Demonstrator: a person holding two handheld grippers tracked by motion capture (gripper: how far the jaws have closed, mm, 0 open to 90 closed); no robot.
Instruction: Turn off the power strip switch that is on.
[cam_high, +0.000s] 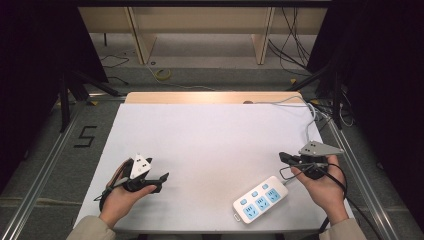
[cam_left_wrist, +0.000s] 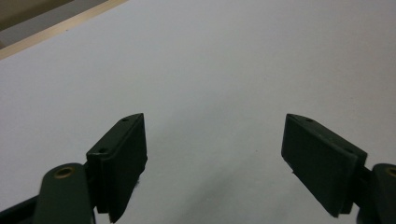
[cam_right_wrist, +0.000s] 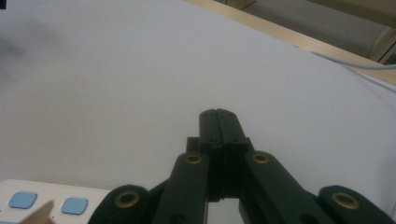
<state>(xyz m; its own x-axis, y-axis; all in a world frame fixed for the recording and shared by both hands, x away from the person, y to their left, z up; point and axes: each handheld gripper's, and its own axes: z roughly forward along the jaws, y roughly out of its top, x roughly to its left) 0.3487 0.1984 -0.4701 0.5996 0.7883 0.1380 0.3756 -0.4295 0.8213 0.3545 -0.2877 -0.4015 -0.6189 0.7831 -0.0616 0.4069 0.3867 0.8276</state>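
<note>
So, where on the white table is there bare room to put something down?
The whole middle and far part of the table is bare, from the left tongs across to the right tongs and up to the wooden far edge. The near right corner is crowded: the power strip lies there, close to the right hand, with its cable along the right edge.
</note>
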